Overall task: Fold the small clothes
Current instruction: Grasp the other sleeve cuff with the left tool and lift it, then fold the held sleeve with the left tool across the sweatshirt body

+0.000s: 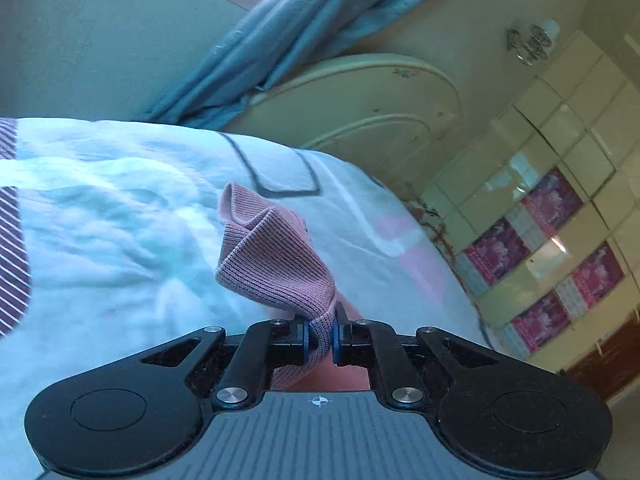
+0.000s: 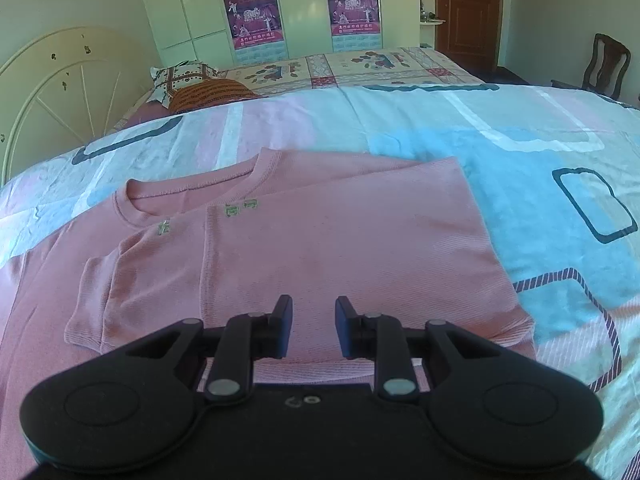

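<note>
In the left wrist view, the left gripper [image 1: 321, 338] had its two black jaws pinched tight on a bunched corner of the pink ribbed knit shirt [image 1: 272, 264], the cloth squeezed between the blue pads and standing up in front of them in a crumpled fold. Behind the lifted cloth lay the pale blue and white bedspread [image 1: 120, 208] with its dark outlined rectangles and a striped maroon patch at the far left edge. Past the bedspread stood the cream arched headboard [image 1: 360, 92], a blue curtain [image 1: 280, 40] hung beside it, and a cream wardrobe with magenta posters [image 1: 552, 200] filled the right side, all tilted in this view. In the right wrist view, the right gripper [image 2: 313, 328] hovered just over the lower part of the shirt [image 2: 320, 232] with its jaws narrowly parted and nothing between them; only flat cloth showed in the gap. The shirt lay spread on the bedspread [image 2: 500, 152], neckline toward the far left, a short sleeve folded in across the front on the left, and small green marks below the collar. Beyond it were a patterned pillow [image 2: 180, 76], the headboard [image 2: 60, 80], the wardrobe [image 2: 300, 8], a brown wooden door [image 2: 468, 8] and a dark wooden chair [image 2: 604, 64] at the right.
</note>
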Demonstrator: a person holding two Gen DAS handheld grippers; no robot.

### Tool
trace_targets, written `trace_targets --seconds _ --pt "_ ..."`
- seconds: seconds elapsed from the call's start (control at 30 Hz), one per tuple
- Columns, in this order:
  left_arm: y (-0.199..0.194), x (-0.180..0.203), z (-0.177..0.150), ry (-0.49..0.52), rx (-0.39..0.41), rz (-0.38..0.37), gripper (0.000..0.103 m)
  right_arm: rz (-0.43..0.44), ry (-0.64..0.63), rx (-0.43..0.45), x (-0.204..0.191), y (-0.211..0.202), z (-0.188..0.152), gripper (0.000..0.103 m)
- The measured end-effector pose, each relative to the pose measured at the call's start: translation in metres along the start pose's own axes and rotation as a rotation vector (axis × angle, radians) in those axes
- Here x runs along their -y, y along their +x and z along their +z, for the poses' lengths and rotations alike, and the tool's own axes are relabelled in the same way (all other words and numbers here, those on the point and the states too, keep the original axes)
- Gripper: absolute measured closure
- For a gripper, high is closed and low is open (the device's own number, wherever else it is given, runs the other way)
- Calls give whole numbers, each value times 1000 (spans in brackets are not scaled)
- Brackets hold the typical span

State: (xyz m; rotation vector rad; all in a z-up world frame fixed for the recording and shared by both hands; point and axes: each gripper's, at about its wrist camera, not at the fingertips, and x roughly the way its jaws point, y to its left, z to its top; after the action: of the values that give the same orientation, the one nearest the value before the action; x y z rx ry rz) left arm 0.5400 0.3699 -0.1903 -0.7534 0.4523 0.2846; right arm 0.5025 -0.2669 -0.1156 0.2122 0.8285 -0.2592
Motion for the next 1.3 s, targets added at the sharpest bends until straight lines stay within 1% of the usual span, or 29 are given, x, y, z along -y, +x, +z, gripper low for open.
trace_targets --seconds 0.07,0.13,0.2,0.3,0.4,0.43,0.53,0.67,0.73,0.77,0.83,0.87,0.9,0.93,0.97,1.0,1.03,1.07,1.1,1.17,1.23,1.3 --pt "3 37 -14 80 -21 -53 94 9 2 3 0 0 0 79" --pt "4 70 -32 127 -48 -105 94 22 2 5 -1 0 0 79" --pt "2 105 -54 181 -88 -158 94 34 0 10 0 -2 0 79" --pt "2 159 -90 273 -145 -216 94 49 14 16 7 -3 0 79" --pt "-13 208 -131 393 -171 -247 94 68 54 15 18 -4 -1 79" --pt "-19 225 -144 444 -167 -243 94 73 61 16 22 -5 -2 79" --pt "-39 279 -186 614 -169 -268 94 88 72 17 32 -9 -3 79" --pt "-54 330 -241 773 -242 -308 94 101 91 12 48 -13 -5 79" --pt "-60 348 -268 838 -288 -318 93 105 102 9 55 -14 -5 79" --pt "-61 355 -281 865 -312 -309 93 108 107 7 59 -15 -5 79" --pt "-62 363 -299 883 -356 -294 93 113 114 -1 67 -16 -5 78" --pt "-65 366 -310 900 -392 -288 93 124 123 -9 70 -16 -5 77" --pt "-66 371 -320 928 -422 -275 90 144 136 -18 74 -16 -5 73" --pt "-67 374 -328 958 -431 -260 85 166 150 -22 78 -16 -5 65" --pt "-72 376 -334 981 -430 -275 66 180 164 -21 80 -17 -5 59" --pt "-75 378 -338 991 -431 -310 43 188 176 -18 82 -17 -5 49" --pt "-80 379 -341 991 -450 -341 34 200 186 -18 83 -17 -5 49" --pt "-86 378 -341 987 -465 -379 27 215 196 -23 84 -15 -5 50" --pt "-94 378 -344 978 -455 -413 27 230 206 -28 83 -14 -4 51" --pt "-107 367 -331 946 -418 -441 27 253 212 -38 80 -10 -4 53" --pt "-116 346 -305 902 -363 -410 27 289 210 -50 74 -6 -3 55" --pt "-122 314 -273 852 -295 -341 27 333 206 -64 65 -1 -2 55"
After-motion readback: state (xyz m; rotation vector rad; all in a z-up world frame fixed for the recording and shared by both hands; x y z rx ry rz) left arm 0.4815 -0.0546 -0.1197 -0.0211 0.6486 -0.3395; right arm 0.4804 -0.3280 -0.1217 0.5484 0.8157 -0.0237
